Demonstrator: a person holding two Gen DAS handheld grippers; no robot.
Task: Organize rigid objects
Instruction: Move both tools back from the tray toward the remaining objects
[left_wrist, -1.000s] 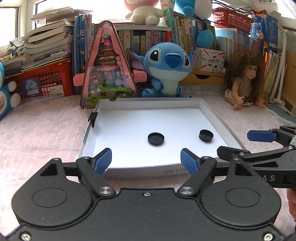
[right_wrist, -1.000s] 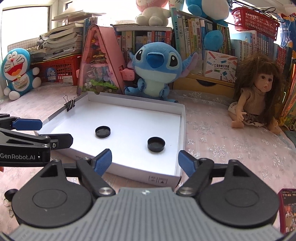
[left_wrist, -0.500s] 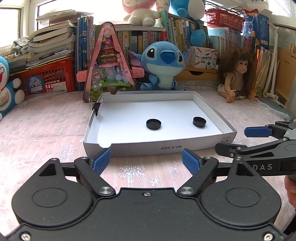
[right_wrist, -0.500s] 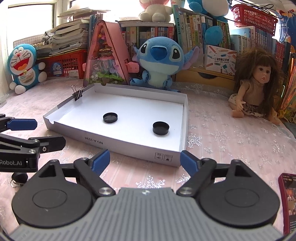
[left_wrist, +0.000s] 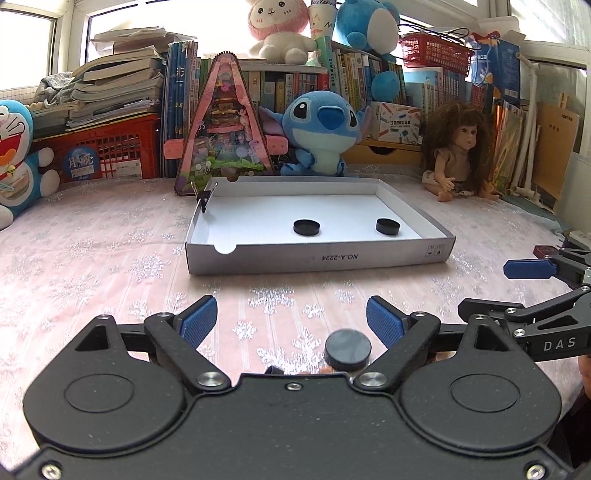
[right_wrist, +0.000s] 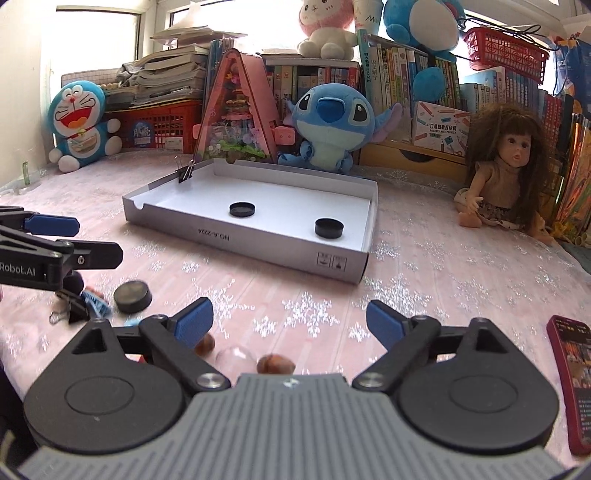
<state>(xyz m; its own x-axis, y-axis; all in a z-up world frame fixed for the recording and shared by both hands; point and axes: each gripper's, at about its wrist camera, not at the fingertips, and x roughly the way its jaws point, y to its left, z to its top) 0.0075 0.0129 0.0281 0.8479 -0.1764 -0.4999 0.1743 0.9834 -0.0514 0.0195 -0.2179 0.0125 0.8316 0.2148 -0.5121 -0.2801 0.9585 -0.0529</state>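
Observation:
A white shallow box (left_wrist: 321, 258) (right_wrist: 243, 243) lies on the pink tablecloth with two black round discs in it (left_wrist: 306, 226) (left_wrist: 387, 226) (right_wrist: 242, 209) (right_wrist: 328, 227). A third black disc (left_wrist: 347, 349) (right_wrist: 132, 291) lies on the cloth between my left gripper's open fingers. My left gripper (left_wrist: 291, 321) is open and empty, well short of the box. My right gripper (right_wrist: 290, 321) is open and empty; two hazelnuts (right_wrist: 275, 363) and a clear dome (right_wrist: 236, 356) lie under it.
A black binder clip (left_wrist: 203, 197) grips the box's far left wall. Loose clips and a blue bit (right_wrist: 83, 308) lie by the third disc. A dark red phone (right_wrist: 570, 384) lies at right. A Stitch plush (left_wrist: 321, 133), doll (left_wrist: 458, 155), pink triangular toy (left_wrist: 225, 129) and books stand behind.
Both grippers have pulled back from the box toward me. The box now lies farther ahead, and the third disc, nuts and clips have come into view.

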